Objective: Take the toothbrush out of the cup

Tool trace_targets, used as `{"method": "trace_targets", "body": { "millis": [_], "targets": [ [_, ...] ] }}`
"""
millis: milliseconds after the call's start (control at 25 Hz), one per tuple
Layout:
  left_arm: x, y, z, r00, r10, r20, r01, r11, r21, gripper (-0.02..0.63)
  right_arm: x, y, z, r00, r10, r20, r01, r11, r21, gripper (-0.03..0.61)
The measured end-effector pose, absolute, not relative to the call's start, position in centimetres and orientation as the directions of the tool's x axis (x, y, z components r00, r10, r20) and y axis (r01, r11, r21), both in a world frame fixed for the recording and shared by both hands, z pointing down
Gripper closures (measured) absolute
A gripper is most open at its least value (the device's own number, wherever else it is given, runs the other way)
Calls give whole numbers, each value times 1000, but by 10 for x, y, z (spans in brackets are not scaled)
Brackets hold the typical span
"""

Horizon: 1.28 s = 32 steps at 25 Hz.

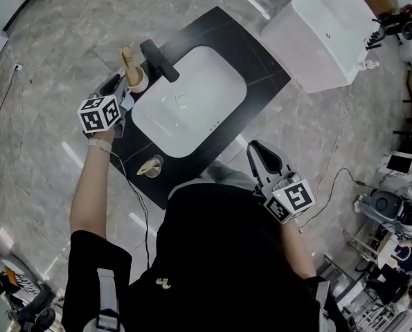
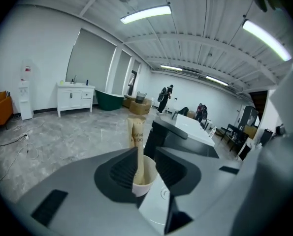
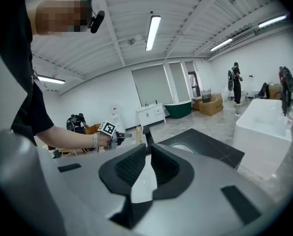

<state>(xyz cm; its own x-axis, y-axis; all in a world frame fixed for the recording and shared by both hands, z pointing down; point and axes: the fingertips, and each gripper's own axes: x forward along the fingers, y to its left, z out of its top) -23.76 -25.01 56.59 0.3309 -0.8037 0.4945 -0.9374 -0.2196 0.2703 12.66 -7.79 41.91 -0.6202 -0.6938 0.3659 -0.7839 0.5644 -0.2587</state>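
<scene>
Looking first at the left gripper, we find its two fingers spread apart, with the toothbrush and the rim of the white cup standing in the gap between them. The toothbrush, tan and in a printed wrapper, rises upright out of the cup just beside the finger at 9 o'clock; we cannot tell whether they touch, and no pad clamps it. In the head view this gripper meets the cup from its 7 o'clock, with our left hand behind the marker cube. The cup stands on the black countertop, at 10 o'clock of the white basin, with the black faucet near it at 2 o'clock. On the right gripper the fingers are pressed together with nothing between them. It hangs at 5 o'clock of the basin, just off the countertop's near edge and well apart from the cup, pointing toward 11 o'clock. A small glass sits on the countertop at 7 o'clock of the basin, and a white rectangular tub stands at 2 o'clock of the countertop.
</scene>
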Motion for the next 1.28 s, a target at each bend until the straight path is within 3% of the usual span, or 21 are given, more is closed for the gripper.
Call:
{"method": "trace_targets", "body": {
  "millis": [240,600,640,680,720,880,1280],
  "targets": [
    [-231,-279,594,356,-753,554,-932,-245,266,405,144,-64,421,-545,-737,399,-838,480,-259,528],
    [-231,-290,624,303,-721,623,-953,-216,213,397,162,-53,424,-483,-775,407,-874,401,-274,528],
    [-233,-289,625,292,-723,625,-956,-206,209,412,162,-52,424,-481,-777,406,-875,397,-277,528],
    [-236,-288,625,283,-726,627,-959,-197,204,478,162,-51,424,-481,-778,405,-875,396,-278,528],
    [-238,-287,624,277,-728,627,-961,-192,201,505,162,-50,424,-481,-778,405,-875,396,-280,528],
    [-240,-284,621,279,-736,617,-960,-194,203,563,162,-49,424,-484,-777,401,-872,393,-291,528],
    [-236,-275,593,295,-767,570,-955,-223,195,580,163,-51,424,-510,-772,379,-856,414,-308,528]
  ]
}}
